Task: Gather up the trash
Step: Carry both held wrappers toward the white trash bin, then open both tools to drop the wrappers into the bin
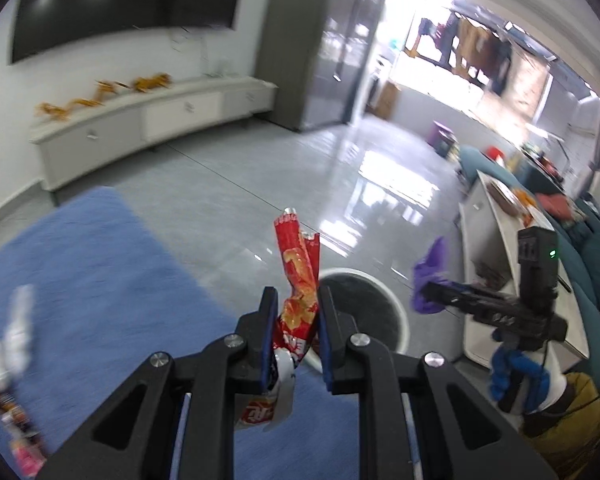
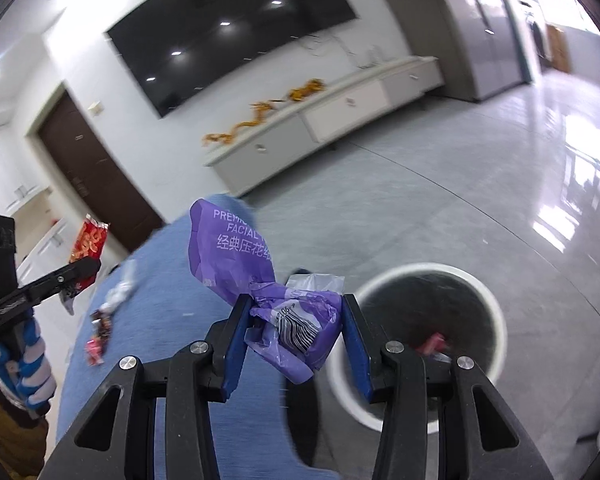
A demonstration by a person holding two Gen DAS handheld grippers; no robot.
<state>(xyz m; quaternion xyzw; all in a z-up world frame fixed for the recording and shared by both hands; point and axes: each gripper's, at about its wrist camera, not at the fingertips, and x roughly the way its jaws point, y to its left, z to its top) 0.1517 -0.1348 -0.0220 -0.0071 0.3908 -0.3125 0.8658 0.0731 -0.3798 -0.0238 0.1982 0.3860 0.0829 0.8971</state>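
Left tool (image 1: 298, 312) clamps red snack wrapper (image 1: 298, 280), print unreadable. Right tool (image 2: 294, 320) grips purple wrapper (image 2: 236, 252) marked "PREMI… FACIAL", barcode, beside white bin (image 2: 496, 300).

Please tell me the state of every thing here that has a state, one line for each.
Left claw: shut on red wrapper.
Right claw: shut on purple bag, crumpled.
Bin: open, some trash inside.
TV: off.
Door: closed.
Litter: lying on blue rug.
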